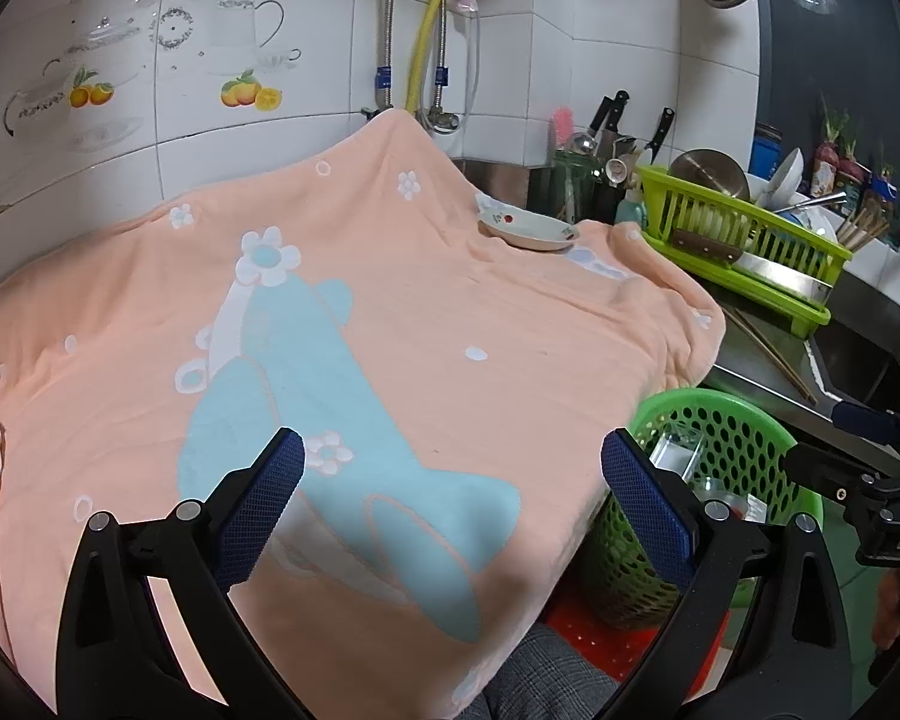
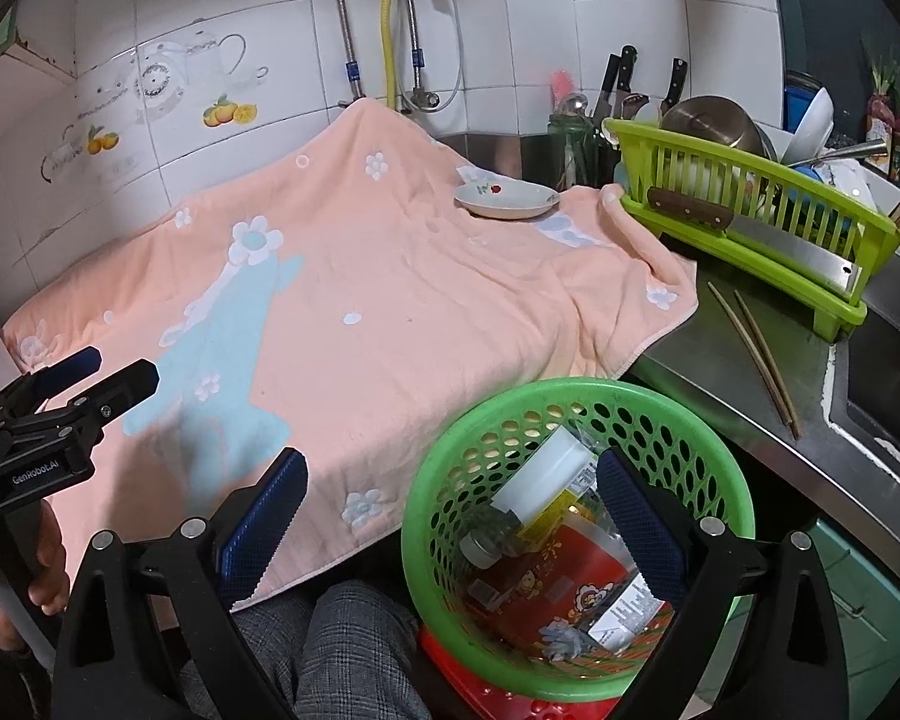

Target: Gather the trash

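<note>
Apparently done, both the left gripper [image 1: 453, 468] and right gripper [image 2: 453, 486] hold jaws wide and empty, since the trash [image 2: 561, 546] lies in the green basket [image 2: 444, 456] beside the towel-covered table [image 2: 390, 276].

"GenRobot.AI" on left claw [image 2: 123, 381] body; "DAS" partly visible on right claw [image 1: 858, 420] body.

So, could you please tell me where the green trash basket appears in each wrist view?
Left wrist: the green trash basket sits at lower right, partly behind the left gripper's right finger, beside the towel's edge.
Right wrist: it fills the lower centre-right, rim at, trash visible inside, under the right gripper.
Shared landmark: the white dish on the peach towel.
</note>
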Demonstrator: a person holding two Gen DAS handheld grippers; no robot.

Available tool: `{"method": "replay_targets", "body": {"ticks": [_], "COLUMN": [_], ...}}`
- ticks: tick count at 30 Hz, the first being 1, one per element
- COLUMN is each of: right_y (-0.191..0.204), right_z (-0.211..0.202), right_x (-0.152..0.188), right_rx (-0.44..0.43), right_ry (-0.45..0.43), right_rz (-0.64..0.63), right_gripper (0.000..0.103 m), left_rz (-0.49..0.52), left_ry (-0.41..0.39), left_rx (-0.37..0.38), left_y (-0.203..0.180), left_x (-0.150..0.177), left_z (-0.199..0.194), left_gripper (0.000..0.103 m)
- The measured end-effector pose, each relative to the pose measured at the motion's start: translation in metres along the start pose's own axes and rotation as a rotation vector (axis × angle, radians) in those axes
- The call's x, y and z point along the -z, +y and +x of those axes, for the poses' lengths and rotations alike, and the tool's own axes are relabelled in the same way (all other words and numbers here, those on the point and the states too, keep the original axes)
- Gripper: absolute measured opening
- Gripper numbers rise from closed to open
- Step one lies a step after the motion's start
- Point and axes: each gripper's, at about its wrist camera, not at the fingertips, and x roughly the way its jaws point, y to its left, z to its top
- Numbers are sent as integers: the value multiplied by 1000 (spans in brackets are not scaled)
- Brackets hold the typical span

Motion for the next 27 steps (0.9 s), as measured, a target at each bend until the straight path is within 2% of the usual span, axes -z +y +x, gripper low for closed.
{"method": "replay_targets", "body": {"ticks": [27], "right_y": [2], "right_z": [-5], "right_x": [0], "right_rx": [-7], "right_ry": [-13], "right_rz": [-4], "right_gripper": [94], "left_rz": [7], "left_ry": [-21], "left_rx": [-27], "left_y": [-2], "left_x": [0], "left_z": [-8], "left_gripper": [98]}}
